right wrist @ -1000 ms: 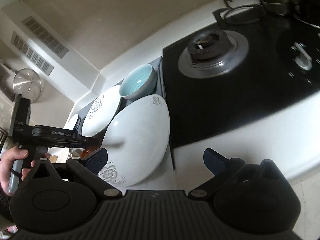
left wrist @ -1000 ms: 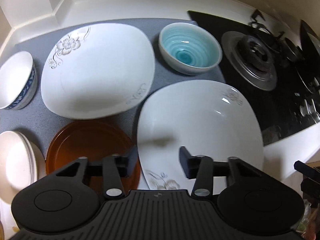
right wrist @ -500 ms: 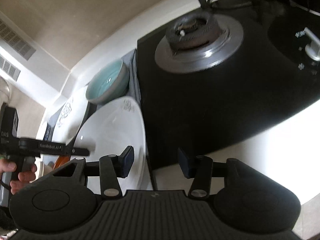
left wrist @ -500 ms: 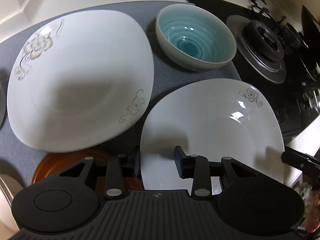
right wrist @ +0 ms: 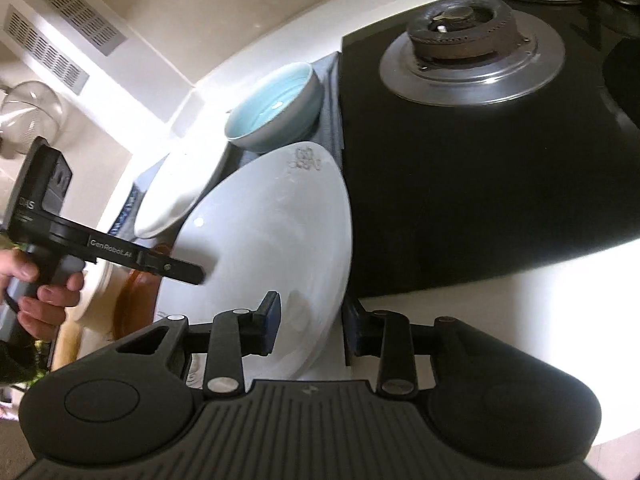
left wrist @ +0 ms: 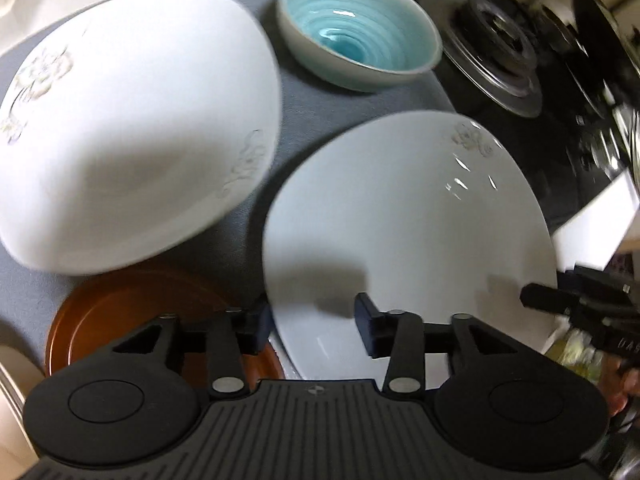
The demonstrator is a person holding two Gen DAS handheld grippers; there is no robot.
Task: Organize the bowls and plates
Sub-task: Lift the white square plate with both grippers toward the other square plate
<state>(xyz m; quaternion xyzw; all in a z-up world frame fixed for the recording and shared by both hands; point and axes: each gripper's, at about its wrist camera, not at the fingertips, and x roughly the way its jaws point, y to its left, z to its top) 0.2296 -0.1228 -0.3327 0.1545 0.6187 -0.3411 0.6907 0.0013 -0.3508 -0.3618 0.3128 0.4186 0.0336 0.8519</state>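
Note:
A white flowered plate (left wrist: 404, 216) lies at the right of the grey mat, its near edge lifted. My left gripper (left wrist: 310, 330) straddles its near left rim with fingers still apart. My right gripper (right wrist: 310, 326) straddles the same plate (right wrist: 272, 232) at its right rim, fingers on both sides, not clamped. A second white flowered plate (left wrist: 128, 120) lies to the left, a teal bowl (left wrist: 360, 36) behind, and a brown plate (left wrist: 132, 312) under my left gripper.
A black gas hob (right wrist: 480, 128) with a burner (left wrist: 500, 64) lies right of the mat. Cream stacked dishes (left wrist: 8, 372) sit at the far left edge. White counter (right wrist: 500, 312) lies in front of the hob.
Both grippers have moved in onto the right white plate, one from each side. The right gripper's fingers now flank its rim. The view of the left plate shifted left.

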